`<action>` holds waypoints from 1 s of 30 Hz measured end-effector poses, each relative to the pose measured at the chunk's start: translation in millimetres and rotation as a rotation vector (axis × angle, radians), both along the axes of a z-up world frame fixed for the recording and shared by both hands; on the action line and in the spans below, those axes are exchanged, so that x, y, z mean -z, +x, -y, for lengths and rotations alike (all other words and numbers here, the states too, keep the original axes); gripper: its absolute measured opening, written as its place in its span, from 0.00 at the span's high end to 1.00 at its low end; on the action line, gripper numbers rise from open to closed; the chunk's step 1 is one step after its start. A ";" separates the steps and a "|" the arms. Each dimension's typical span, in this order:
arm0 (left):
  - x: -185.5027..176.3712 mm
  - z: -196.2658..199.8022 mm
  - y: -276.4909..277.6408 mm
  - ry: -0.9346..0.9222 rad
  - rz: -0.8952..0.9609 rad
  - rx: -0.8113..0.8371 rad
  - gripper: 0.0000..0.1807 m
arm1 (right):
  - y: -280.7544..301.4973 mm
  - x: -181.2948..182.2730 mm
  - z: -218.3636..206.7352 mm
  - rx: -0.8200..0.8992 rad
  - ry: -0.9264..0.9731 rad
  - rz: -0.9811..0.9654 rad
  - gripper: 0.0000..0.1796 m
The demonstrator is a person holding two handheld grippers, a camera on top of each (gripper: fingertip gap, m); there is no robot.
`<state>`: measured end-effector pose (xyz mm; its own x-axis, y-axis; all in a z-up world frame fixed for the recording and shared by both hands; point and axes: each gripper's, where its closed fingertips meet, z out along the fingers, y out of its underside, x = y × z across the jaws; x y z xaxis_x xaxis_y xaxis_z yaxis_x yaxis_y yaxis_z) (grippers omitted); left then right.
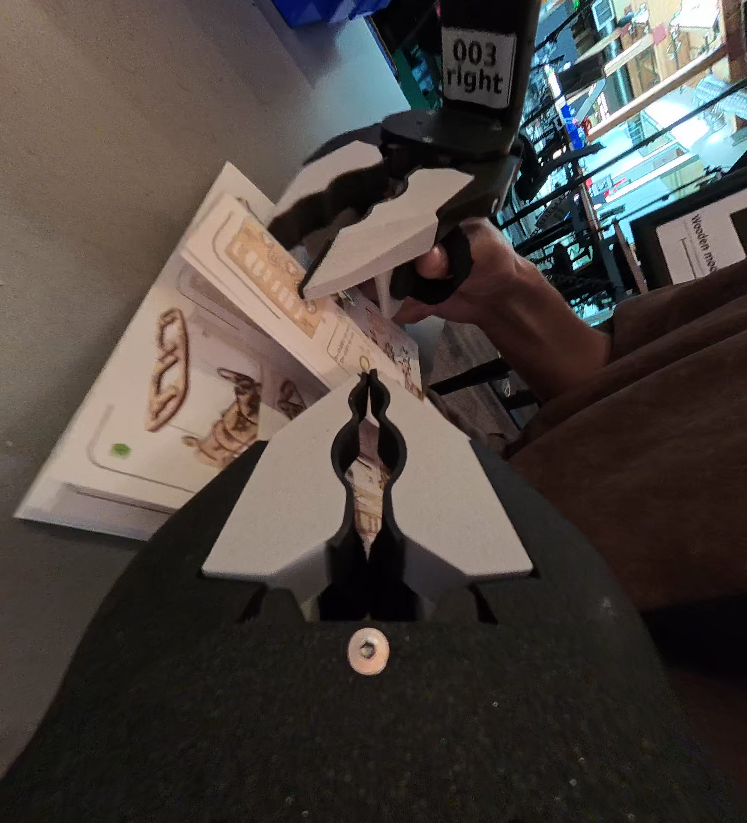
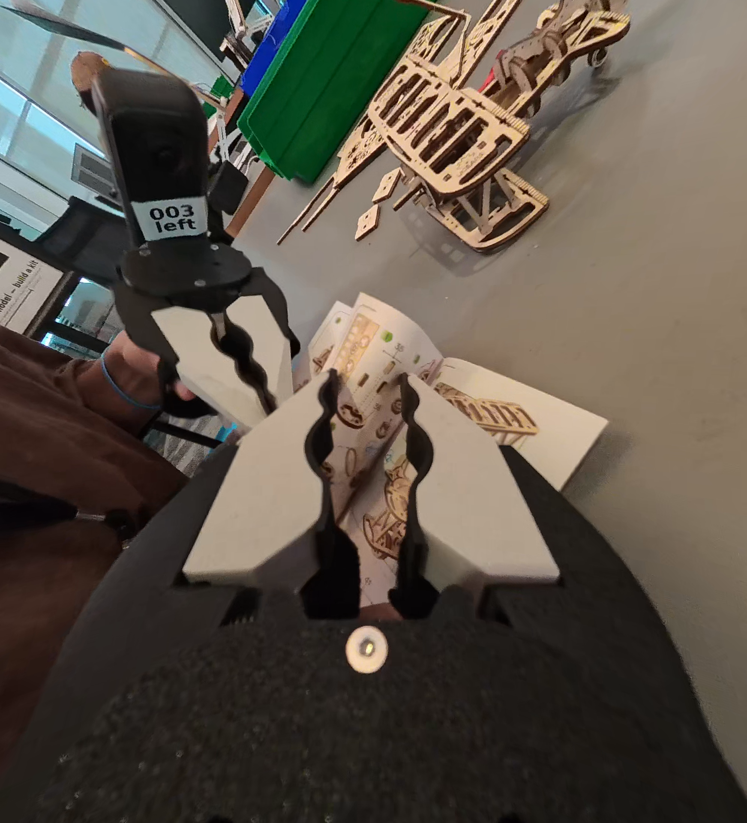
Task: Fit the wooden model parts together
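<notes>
Jaws of the left gripper [image 1: 368, 383] pinch a page of the instruction booklet [image 2: 554, 427] at the worktop's near edge. Right gripper [image 2: 367, 387] hovers spread over it; turn the page slowly to avoid tearing, I judge.

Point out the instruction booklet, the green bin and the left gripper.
instruction booklet [image 2: 536, 427]: right wrist view, right-hand open page.
green bin [image 2: 318, 102]: right wrist view, its side wall.
left gripper [image 1: 368, 378]: left wrist view, between its shut fingertips.
</notes>
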<state>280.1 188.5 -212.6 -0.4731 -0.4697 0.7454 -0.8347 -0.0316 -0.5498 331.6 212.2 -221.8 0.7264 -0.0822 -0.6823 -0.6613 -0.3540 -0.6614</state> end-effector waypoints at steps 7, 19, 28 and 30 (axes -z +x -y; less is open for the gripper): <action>-9.4 -41.3 39.2 -0.051 -0.010 -0.233 0.94 | -7.4 1.9 -0.9 -0.041 -0.013 0.024 0.88; 6.7 -40.0 43.4 -0.157 -0.132 -0.241 1.00 | -9.6 -2.2 0.9 -0.057 0.016 0.018 0.89; 5.7 -46.3 34.7 -0.129 -0.115 -0.222 1.00 | -3.0 -3.5 7.2 -0.022 0.022 0.009 0.88; 5.1 -49.5 32.3 -0.116 -0.111 -0.223 1.00 | 5.6 -5.5 17.8 0.010 0.024 0.019 0.86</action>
<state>312.4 238.0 -217.8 -0.2798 -0.4614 0.8419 -0.8553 -0.2784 -0.4369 337.2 194.4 -216.3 0.7384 -0.0736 -0.6703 -0.6521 -0.3310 -0.6820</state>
